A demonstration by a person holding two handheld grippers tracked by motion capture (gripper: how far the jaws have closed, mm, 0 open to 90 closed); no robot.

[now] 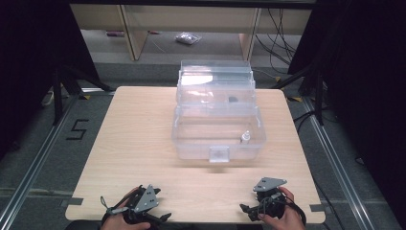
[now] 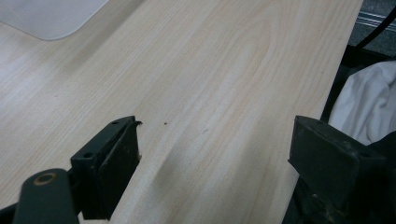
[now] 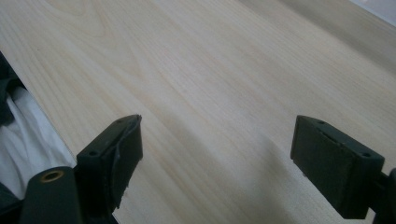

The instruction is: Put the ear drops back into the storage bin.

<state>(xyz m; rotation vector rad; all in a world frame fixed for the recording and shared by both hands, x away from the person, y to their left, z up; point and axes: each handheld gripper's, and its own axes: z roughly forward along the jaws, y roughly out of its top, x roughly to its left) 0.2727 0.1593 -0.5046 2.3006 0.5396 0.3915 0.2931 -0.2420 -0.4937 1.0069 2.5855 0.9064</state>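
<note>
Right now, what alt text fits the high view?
A clear plastic storage box stands open mid-table, a small bottle inside. At the wooden table's near edge, the left gripper and right gripper rest, each in a hand.

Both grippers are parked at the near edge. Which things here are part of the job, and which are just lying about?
Part of the job:
- clear plastic box, lid open
- small bottle inside the box
- small dark item in its raised tray
- left gripper and right gripper, both open

Lying about:
- plastic bag on the floor beyond
- cables on the floor
</note>
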